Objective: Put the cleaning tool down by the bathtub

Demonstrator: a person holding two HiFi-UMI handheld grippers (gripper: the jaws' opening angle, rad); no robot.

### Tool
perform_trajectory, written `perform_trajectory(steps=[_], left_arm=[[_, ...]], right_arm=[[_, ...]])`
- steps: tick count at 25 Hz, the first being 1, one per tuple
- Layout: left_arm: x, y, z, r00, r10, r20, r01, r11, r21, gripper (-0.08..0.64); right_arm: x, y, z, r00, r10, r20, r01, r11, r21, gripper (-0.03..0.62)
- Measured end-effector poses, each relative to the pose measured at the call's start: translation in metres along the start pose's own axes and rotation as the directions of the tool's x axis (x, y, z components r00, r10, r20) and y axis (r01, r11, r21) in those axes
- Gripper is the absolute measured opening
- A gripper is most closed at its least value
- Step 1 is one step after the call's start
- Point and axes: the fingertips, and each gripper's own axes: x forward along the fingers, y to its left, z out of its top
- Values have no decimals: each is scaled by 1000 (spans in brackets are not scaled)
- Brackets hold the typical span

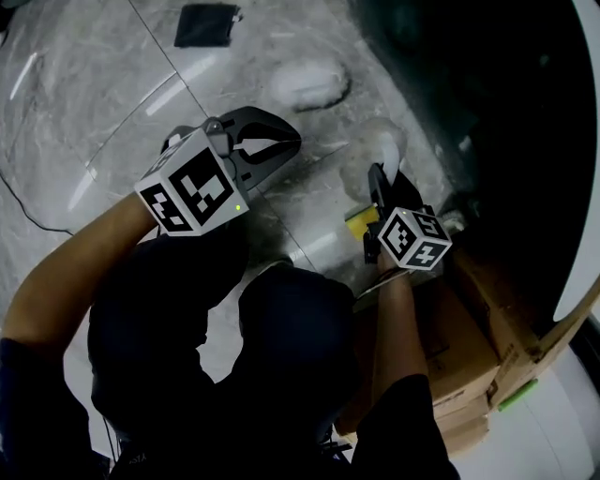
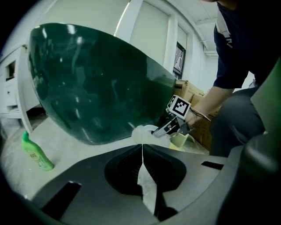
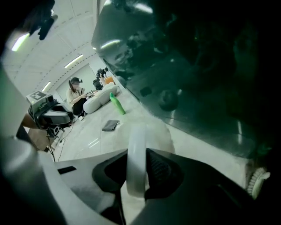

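The right gripper [image 3: 137, 154] squeezes the white fluffy cleaning tool [image 3: 154, 132] by its smooth hard handle [image 3: 136, 176] (probably light, maybe slippery). The left gripper [image 2: 142, 147] pinches a thin white tissue [image 2: 147, 184].

I look down on a glossy, pale, marble-patterned floor [image 1: 94, 84] streaked with bright reflections. A dark flat mat [image 1: 206, 23] lies on it, and a thin black cable [image 1: 23, 208] curves near its left side. Brown cardboard boxes [image 1: 469, 328] are stacked at my right. Farther off I see a white cabinet [image 2: 13, 92], tall pale wall panels [image 2: 149, 35], a framed picture [image 2: 179, 59] and ceiling strip lights [image 3: 74, 60].
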Motion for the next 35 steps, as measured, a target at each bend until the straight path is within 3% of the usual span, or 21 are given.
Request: perform_trajectory(steps=[10,15,21,35], left_arm=[[38,-12,-36,997,-59,-56,64,994,88,32],[45,-14,-46,995,-64,-72,70,994,89,32],[53,-28,-50,990,-100,-96,111,987,116,32],[63,-34,-41,991,-100,-94,112,985,133,32]], right_arm=[[56,-43,-63,996,-33,-78,32,999,-11,87],[71,-53,-82,994,-40,-103,40,999,-5,87],[83,-63,-98,990,-61,-124,61,998,-2,87],[93,-64,-104,992,-74,-103,71,997,-31,89]])
